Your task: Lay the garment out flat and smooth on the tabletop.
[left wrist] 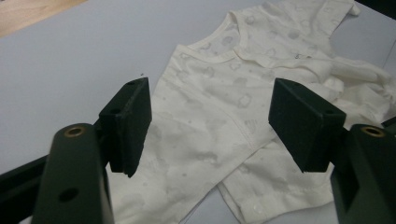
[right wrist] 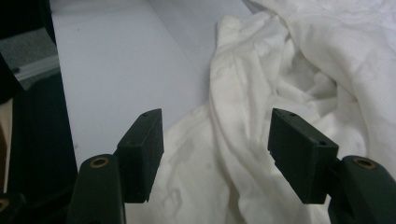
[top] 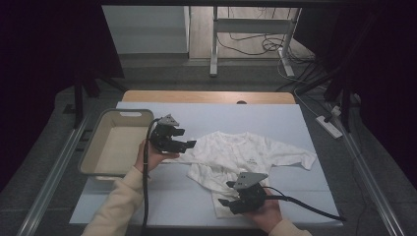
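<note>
Nearest the camera in the high view, the right gripper (top: 235, 202) sits at the near edge of the table (top: 147, 194), its jaws spread wide with nothing between the pads, pointing left across the bottom hem of the small white shirt (top: 236, 157). From its own view the rumpled hem (right wrist: 243, 163) lies straight ahead and just below the open jaws, so this gripper is the one closest to cloth. Beyond it the shirt spreads across the middle of the pale blue table, its body running from the near hem toward the neckline at the far side, one sleeve (top: 295, 158) stretched out to the right. Farther back and to the left, the left gripper (top: 183, 138) hovers at the shirt's left sleeve, jaws also well apart and holding nothing; in its view the front of the shirt (left wrist: 210, 121) lies under and ahead of the pads. Past that hand, the grey bin (top: 101, 132) stands at the table's left edge.
</note>
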Action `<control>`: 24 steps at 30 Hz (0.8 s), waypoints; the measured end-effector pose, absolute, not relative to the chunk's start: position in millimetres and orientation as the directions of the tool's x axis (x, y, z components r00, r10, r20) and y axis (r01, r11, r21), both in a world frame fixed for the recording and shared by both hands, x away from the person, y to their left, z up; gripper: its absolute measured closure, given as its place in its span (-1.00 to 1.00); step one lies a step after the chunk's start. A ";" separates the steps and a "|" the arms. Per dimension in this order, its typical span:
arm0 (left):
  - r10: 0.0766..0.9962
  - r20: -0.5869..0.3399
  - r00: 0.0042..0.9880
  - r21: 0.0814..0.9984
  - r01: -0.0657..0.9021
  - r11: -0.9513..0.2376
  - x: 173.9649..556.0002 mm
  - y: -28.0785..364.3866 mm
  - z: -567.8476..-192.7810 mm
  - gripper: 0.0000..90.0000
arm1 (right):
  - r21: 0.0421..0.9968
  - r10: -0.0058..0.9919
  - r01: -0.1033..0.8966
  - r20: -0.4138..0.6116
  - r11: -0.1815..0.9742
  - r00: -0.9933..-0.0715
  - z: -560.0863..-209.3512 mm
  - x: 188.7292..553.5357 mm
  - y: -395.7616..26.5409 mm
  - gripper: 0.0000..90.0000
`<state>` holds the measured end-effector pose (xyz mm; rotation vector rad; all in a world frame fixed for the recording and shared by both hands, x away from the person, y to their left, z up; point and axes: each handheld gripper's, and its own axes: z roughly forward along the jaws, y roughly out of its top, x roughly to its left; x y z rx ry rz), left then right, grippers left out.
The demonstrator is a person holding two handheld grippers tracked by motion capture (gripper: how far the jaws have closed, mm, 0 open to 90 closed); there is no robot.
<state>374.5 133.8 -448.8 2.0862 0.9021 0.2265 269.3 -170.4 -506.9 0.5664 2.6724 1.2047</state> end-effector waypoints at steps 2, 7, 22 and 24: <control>0.671 -0.147 0.727 0.756 0.520 -0.398 374.3 133.6 -448.6 -0.32 | 0.753 0.402 0.292 0.039 0.590 -0.915 -507.6 273.7 -168.0 -0.20; 0.672 -0.151 0.726 0.755 0.523 -0.395 374.8 134.0 -449.3 -0.32 | 0.754 0.400 0.292 0.042 0.589 -0.916 -508.0 281.1 -159.0 -0.19; 0.671 -0.150 0.726 0.756 0.522 -0.395 375.1 134.2 -449.3 -0.32 | 0.746 0.389 0.294 0.051 0.597 -0.920 -507.2 308.4 -130.4 -0.15; 0.671 -0.149 0.726 0.756 0.521 -0.396 375.1 134.5 -449.3 -0.32 | 0.740 0.391 0.293 0.044 0.606 -0.919 -508.7 313.6 -126.1 -0.15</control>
